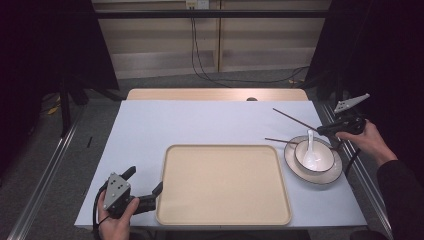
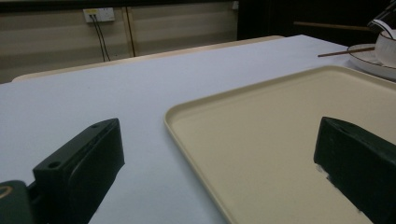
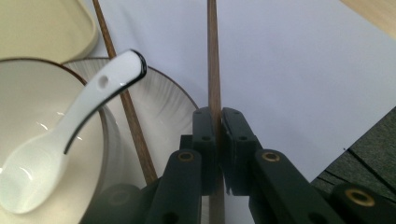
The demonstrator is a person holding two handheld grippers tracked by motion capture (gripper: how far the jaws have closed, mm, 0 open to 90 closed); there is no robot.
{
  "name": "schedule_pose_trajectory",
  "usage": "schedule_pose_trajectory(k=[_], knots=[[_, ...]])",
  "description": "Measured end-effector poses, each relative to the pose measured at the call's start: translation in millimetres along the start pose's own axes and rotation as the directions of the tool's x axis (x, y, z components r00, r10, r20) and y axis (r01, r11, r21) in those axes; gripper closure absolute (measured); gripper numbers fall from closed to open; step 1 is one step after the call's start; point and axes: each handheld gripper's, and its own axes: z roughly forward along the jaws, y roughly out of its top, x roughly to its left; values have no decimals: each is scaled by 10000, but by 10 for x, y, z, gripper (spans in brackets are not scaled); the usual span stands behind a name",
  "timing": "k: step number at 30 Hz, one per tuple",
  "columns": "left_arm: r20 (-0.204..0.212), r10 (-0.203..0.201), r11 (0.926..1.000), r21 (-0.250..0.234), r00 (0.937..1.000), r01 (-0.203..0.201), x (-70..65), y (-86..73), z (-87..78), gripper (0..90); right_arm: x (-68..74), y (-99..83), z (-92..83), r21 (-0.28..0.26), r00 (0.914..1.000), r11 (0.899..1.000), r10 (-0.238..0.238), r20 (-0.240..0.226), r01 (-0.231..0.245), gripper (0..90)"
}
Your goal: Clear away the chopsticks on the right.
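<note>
Clamping one of two chopsticks [image 3: 214,60]: right tongs [image 3: 218,122] | left tongs [image 1: 146,182] apart | one tray [image 1: 222,215]

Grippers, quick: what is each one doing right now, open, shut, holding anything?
Left gripper: open, nothing between its jaws, at the tray's near left corner.
Right gripper: shut on one chopstick, beside the bowl.

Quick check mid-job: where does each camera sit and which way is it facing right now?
High view: above the near edge, looking forward and down; both hands, left gripper, right gripper.
Left gripper view: low, along open jaws straddling the tray edge.
Right gripper view: along jaws shut on a chopstick, beside the bowl.
All show the tray.
</note>
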Motion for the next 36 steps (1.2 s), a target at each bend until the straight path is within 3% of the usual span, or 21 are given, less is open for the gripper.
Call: schedule_pose_trajectory(k=[3,5,9,11,14,19,20,27,28,31,36], knots=[[15,-100,9999,-90,9999,100,-8,-2,-7,18,20,30,-75,-398,9980,9972,630,68,-627,848],[-30,-78,9999,-87,10000,78,-9,-1,-9,18,27,36,-85,-446,9977,9967,677,46,-675,848],[-55,-6,9999,-118,10000,5,3,0,-10,18,73,66,-168,-879,9920,9883,1260,115,-1245,849],[-54,28,9999,-122,10000,-28,3,1,-11,18,79,66,-187,-949,9912,9871,1313,163,-1292,848],[-47,68,9999,-130,10000,-69,3,3,-7,17,131,62,-264,-1291,9850,9769,1724,28,-1706,849],[-80,173,9998,-118,9998,-174,6,7,-8,18,210,52,-345,-1627,9830,9697,1834,-89,-1824,849],[-26,157,9998,-111,9999,-157,2,7,-5,18,264,50,-386,-1807,9794,9631,2021,-39,-1994,849],[-73,175,9997,-171,9998,-176,8,9,-3,18,398,52,-491,-2083,9687,9471,2479,-86,-2442,849],[-48,187,9997,-178,9998,-188,11,9,-3,18,438,34,-513,-2378,9670,9380,2530,-284,-2524,848],[-58,222,9996,-194,9997,-223,13,10,-9,18,486,18,-518,-2407,9625,9325,2694,-324,-2691,848],[-77,224,9994,-246,9997,-226,16,13,-11,19,724,-31,-583,-2751,9548,9160,2960,-277,-2919,848]])
